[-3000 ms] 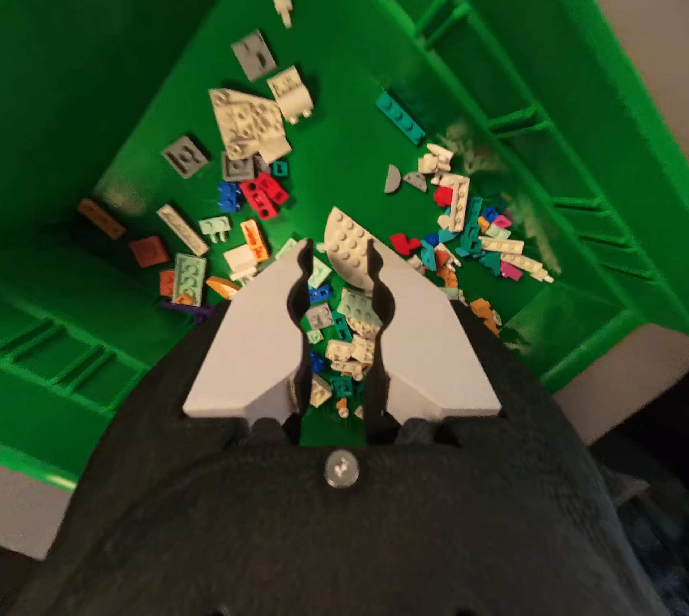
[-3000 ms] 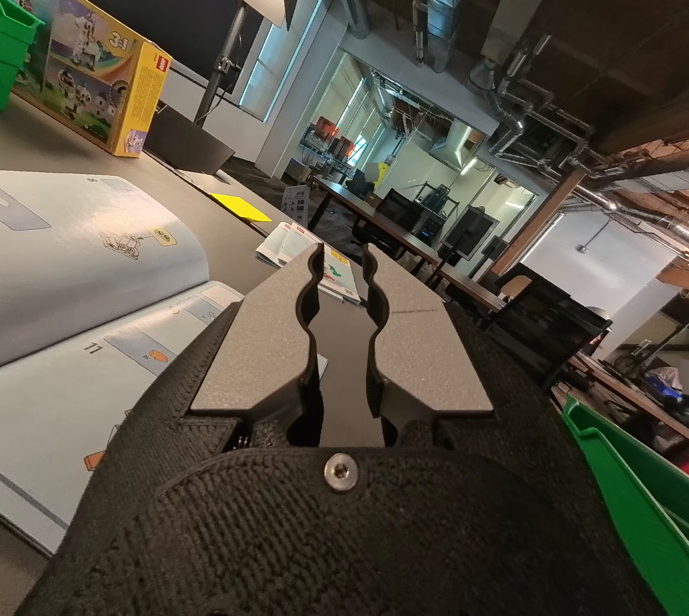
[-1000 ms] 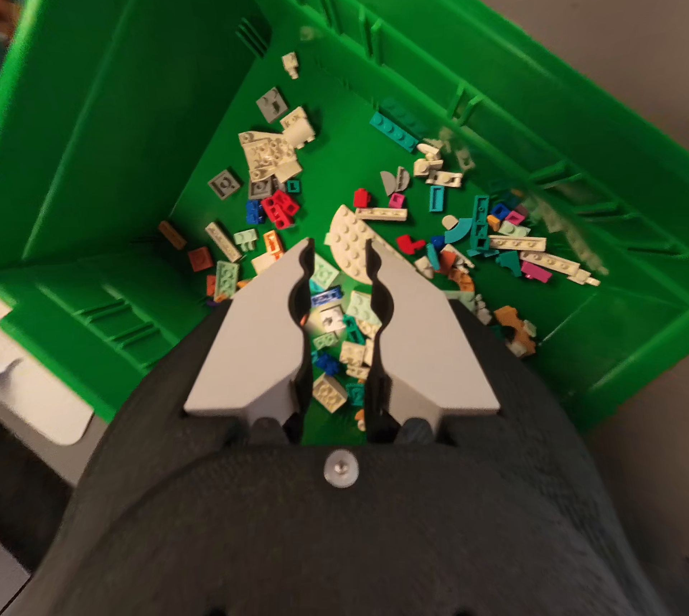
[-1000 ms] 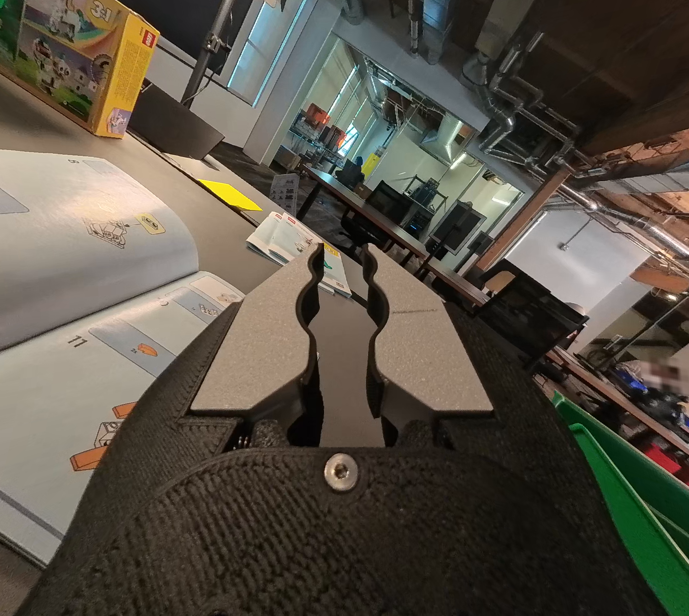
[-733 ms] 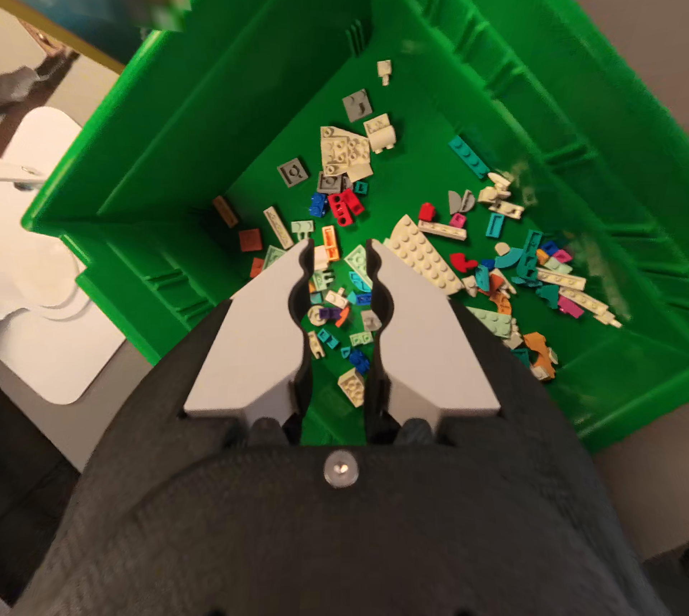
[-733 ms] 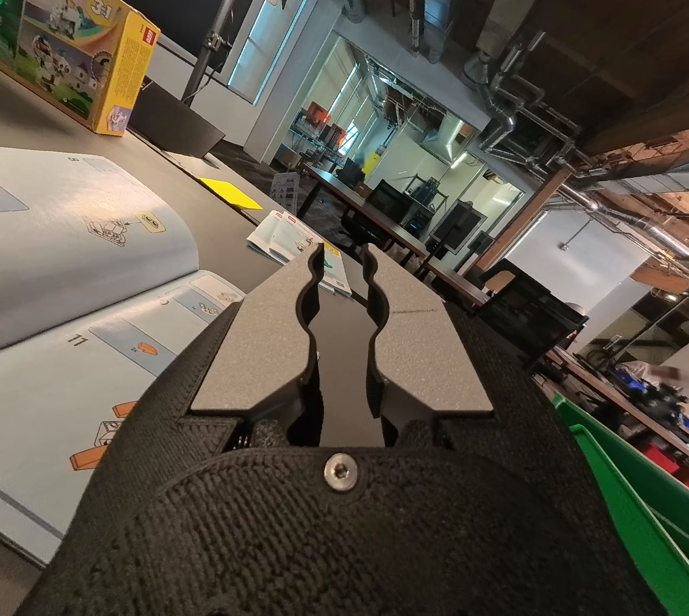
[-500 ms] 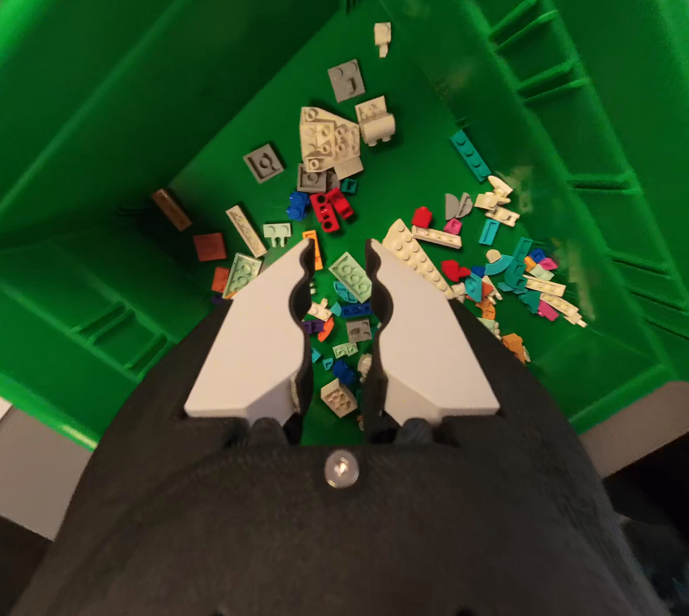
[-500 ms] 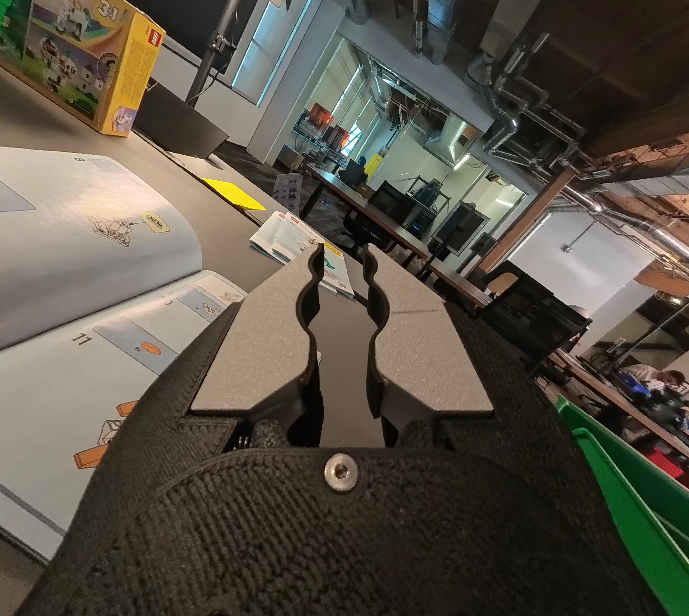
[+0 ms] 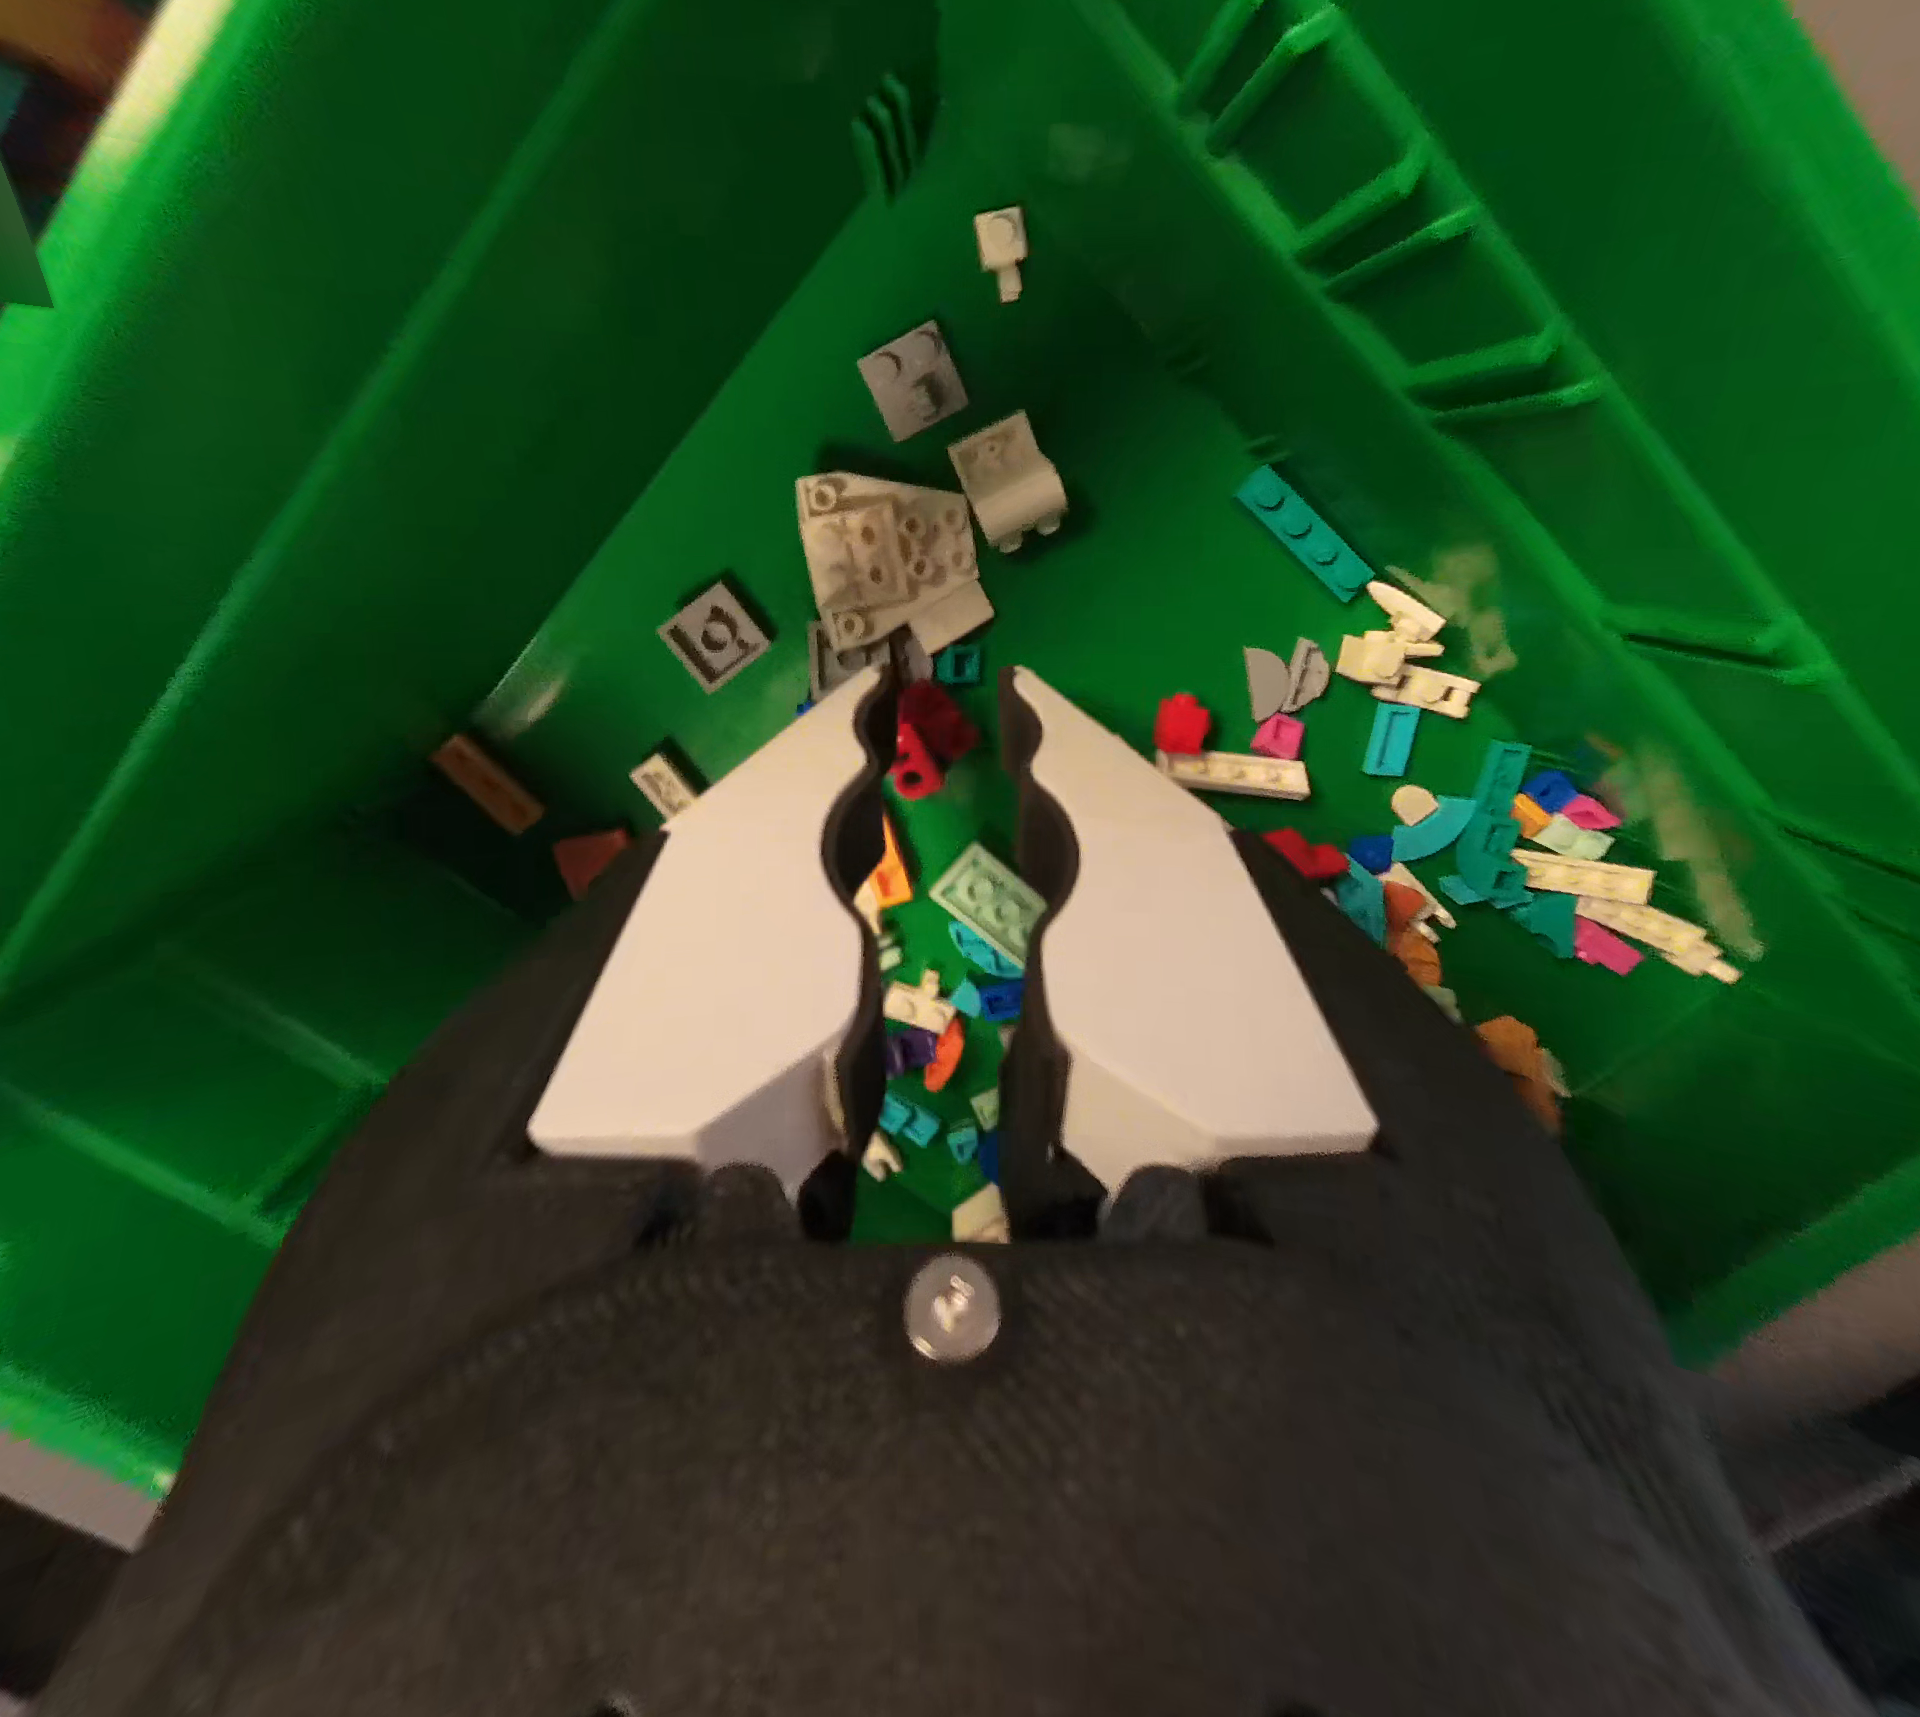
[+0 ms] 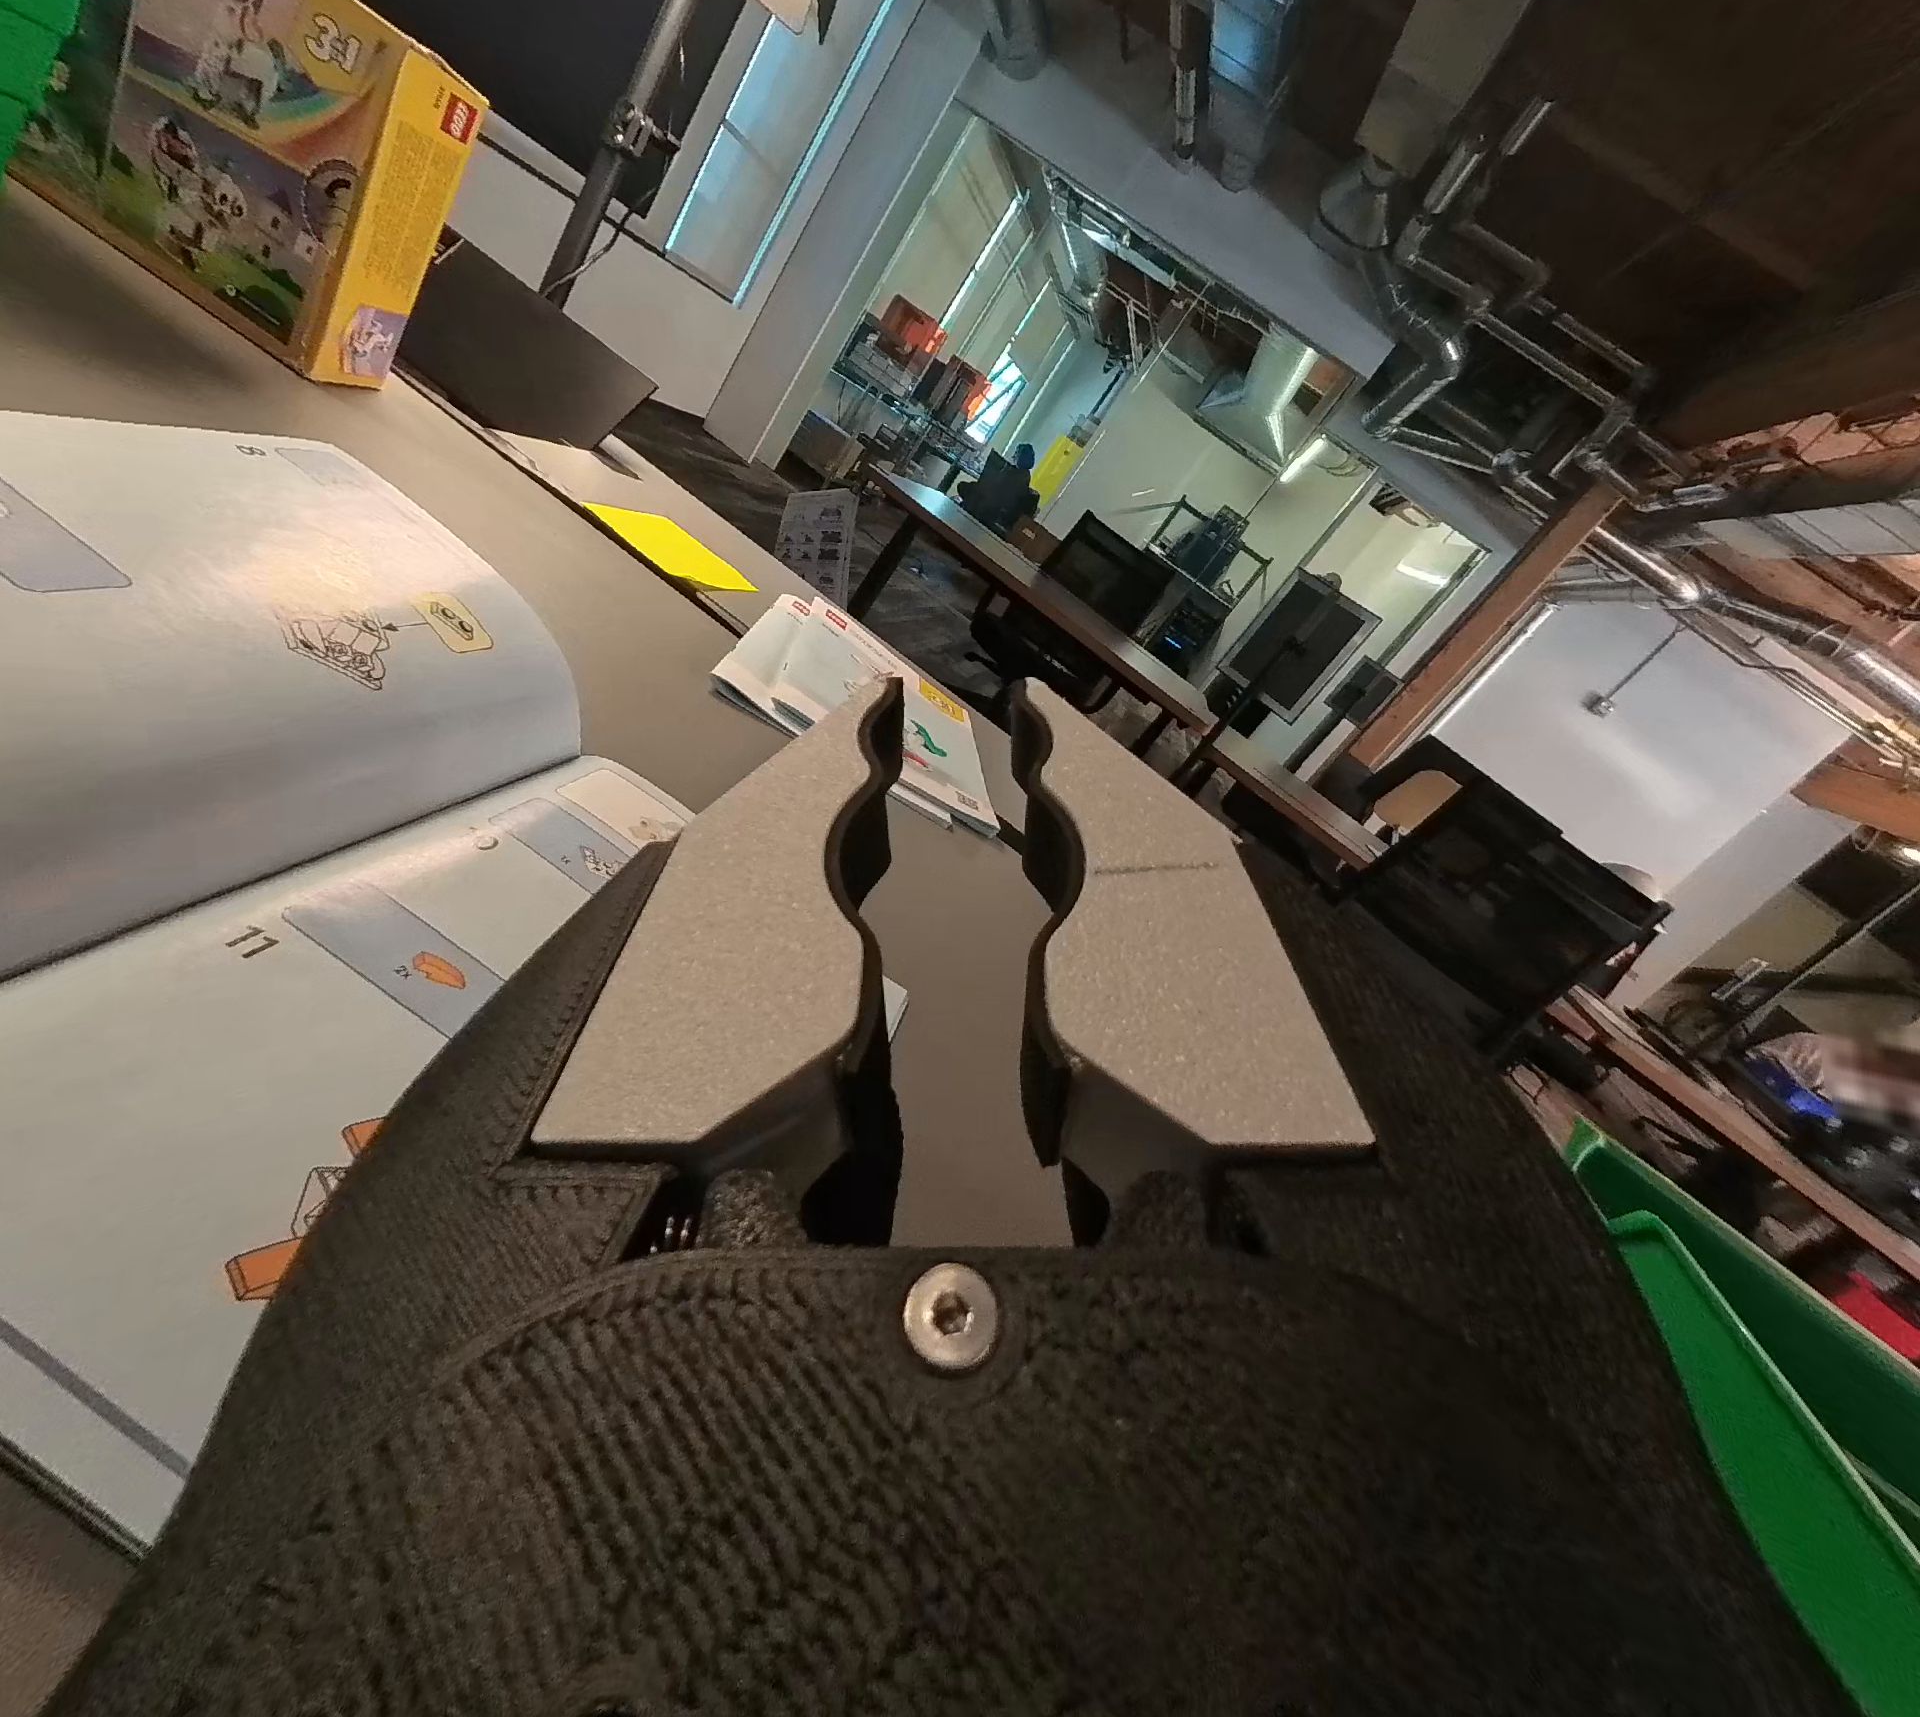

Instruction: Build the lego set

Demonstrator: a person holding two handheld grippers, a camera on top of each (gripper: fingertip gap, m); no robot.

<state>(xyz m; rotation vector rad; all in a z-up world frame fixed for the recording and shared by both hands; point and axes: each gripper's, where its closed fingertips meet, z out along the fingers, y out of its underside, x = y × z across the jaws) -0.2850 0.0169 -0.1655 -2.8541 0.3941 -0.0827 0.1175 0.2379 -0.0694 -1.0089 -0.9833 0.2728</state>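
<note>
In the left wrist view, the left gripper [image 9: 945, 691] hangs inside a green bin [image 9: 436, 296], its jaws parted by a narrow gap and holding nothing, their tips just above a red brick [image 9: 928, 737] near the middle of the bin floor. Loose lego pieces lie scattered across that floor: a stack of grey plates [image 9: 883, 550] beyond the tips, a pale green plate [image 9: 987, 898] seen through the gap, a teal strip [image 9: 1304, 545] toward the right wall and a mixed heap of small pieces [image 9: 1527, 878] farther right. The frame is slightly blurred, so the smallest parts cannot be told apart. In the right wrist view, the right gripper [image 10: 951, 696] points low across a dark bench [image 10: 582, 628], its jaws likewise slightly apart and empty. An open instruction booklet [image 10: 260, 680] lies at the left, folded leaflets [image 10: 831, 680] sit ahead of the tips, the yellow set box [image 10: 270, 150] stands farther back, and a green bin edge [image 10: 1714, 1335] shows at lower right. The step in hand appears to be picking a part from the bin, with no assembled model in view. The next move likely calls for lowering the left jaws squarely over 1 chosen piece and closing without sweeping in its neighbours.
</note>
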